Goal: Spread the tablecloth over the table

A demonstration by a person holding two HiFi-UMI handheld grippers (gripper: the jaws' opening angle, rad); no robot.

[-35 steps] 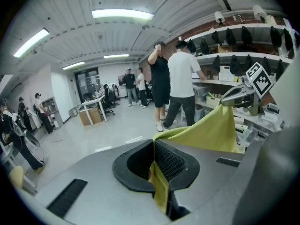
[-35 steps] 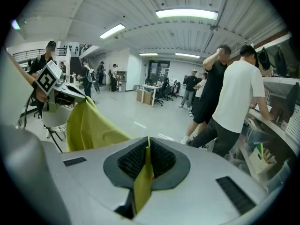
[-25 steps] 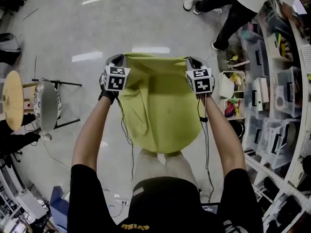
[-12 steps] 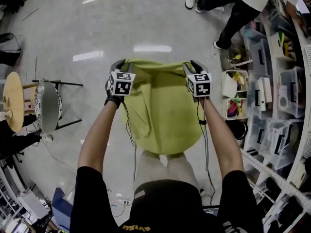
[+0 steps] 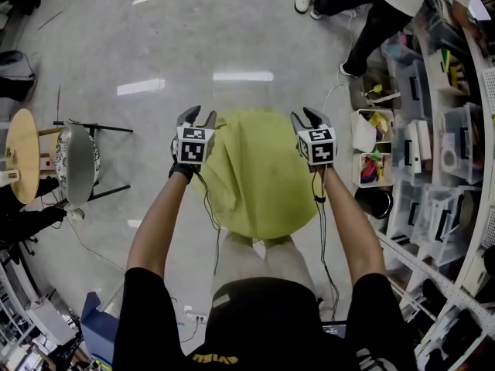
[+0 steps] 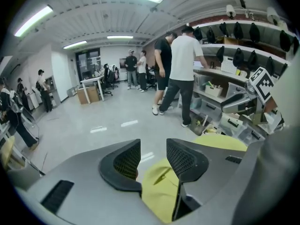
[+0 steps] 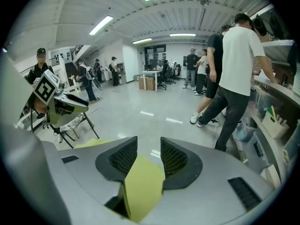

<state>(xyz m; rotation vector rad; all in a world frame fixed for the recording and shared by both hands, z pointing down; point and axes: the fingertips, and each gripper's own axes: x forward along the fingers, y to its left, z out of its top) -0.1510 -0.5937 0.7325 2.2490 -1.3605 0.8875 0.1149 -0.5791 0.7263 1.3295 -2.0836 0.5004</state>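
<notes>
A yellow-green tablecloth (image 5: 259,178) lies draped over a small round table, hiding its top, in front of the person. My left gripper (image 5: 196,117) stands at the cloth's far left edge and my right gripper (image 5: 309,117) at its far right edge. Both sets of jaws have just been opening and now stand open. In the left gripper view (image 6: 153,159) the cloth (image 6: 159,193) shows low in the gap, with the pads off it. In the right gripper view (image 7: 149,156) a strip of cloth (image 7: 143,186) likewise lies below the gap, unpressed.
A folding stool (image 5: 75,165) and a round wooden tabletop (image 5: 21,154) stand at the left. Shelves with plastic bins (image 5: 441,161) line the right side. People (image 5: 371,10) stand at the far right, near the shelves. Cables hang from both grippers.
Both grippers have sunk toward the table and opened, letting go of the cloth's far edge. The cloth, held up before, now rests on the table.
</notes>
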